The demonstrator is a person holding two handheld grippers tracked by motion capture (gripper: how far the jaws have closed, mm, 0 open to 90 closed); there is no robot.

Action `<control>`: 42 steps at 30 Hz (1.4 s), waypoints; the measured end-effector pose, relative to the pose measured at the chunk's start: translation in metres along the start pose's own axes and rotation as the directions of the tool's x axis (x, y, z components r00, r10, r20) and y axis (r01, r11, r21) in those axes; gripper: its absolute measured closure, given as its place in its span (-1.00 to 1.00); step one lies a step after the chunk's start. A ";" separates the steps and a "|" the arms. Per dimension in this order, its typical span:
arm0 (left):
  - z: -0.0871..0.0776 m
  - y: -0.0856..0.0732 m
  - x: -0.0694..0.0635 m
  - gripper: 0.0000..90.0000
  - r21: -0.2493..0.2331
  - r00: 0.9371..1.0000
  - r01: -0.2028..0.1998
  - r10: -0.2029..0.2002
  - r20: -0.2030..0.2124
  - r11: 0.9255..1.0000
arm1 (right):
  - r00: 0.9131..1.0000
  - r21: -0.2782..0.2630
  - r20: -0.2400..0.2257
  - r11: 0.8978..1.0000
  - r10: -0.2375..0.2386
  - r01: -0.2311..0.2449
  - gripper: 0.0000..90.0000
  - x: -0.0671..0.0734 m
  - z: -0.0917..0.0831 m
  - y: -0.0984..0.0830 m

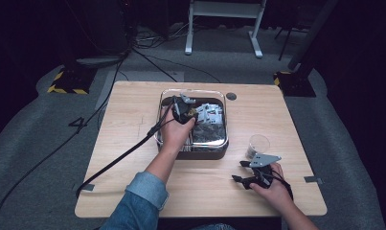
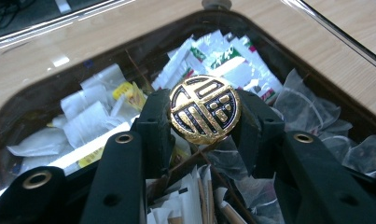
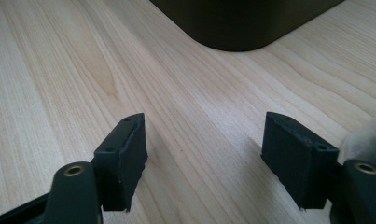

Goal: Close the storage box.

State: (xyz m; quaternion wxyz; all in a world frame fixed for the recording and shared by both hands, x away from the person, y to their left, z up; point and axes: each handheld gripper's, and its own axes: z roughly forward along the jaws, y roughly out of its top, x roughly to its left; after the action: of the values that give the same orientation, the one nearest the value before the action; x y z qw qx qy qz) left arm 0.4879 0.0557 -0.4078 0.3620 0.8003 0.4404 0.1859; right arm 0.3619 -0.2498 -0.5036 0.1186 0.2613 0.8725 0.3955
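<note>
My left gripper is shut on a round gold and black medallion, its pads pressed on the disc's two sides. It hangs over the clear-rimmed dark box filled with sachets and tea bags. In the high view the left gripper is inside the box's left half, held by a hand with a blue sleeve. My right gripper rests low over the table at the front right, jaws open and pointing left. Its fingers stand wide apart with bare wood between them.
A small clear cup stands just behind the right gripper. The dark box's corner lies ahead of the right jaws. A black cable trails from the left gripper across the wooden table. A grommet sits near the far edge.
</note>
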 end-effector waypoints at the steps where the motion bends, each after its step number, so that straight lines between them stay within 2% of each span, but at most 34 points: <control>1: 0.002 -0.001 0.000 0.30 0.007 1.000 -0.003 0.003 0.000 1.000 | 1.000 0.000 0.000 1.000 0.000 0.000 -0.31 0.000 0.000 0.000; 3: 0.005 -0.002 0.000 0.30 0.014 1.000 -0.016 0.016 -0.010 1.000 | 1.000 0.000 0.000 1.000 0.000 0.000 -0.31 0.000 0.000 0.000; 11: 0.013 -0.004 0.001 0.30 0.040 0.999 -0.006 0.007 -0.034 0.999 | 1.000 0.000 0.000 1.000 0.000 0.000 -0.31 0.000 0.000 0.000; 22: 0.021 -0.008 -0.002 0.30 0.066 1.000 0.002 0.000 -0.027 0.998 | 1.000 0.000 0.000 1.000 0.000 0.000 -0.31 0.000 0.000 0.000; 26: 0.022 -0.009 -0.003 0.30 0.073 0.999 0.021 -0.020 -0.026 0.997 | 1.000 0.000 0.000 1.000 0.000 0.000 -0.31 0.000 0.000 0.000; 42: 0.023 -0.012 -0.004 0.30 0.087 1.000 0.005 -0.003 -0.025 0.996 | 1.000 0.000 0.000 1.000 0.000 0.000 -0.31 0.000 0.000 0.000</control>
State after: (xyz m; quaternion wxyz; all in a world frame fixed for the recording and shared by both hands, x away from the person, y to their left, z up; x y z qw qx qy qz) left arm 0.4931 0.0464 -0.4317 0.3217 0.8120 0.4541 0.1758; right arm 0.3619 -0.2497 -0.5036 0.1186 0.2613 0.8725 0.3955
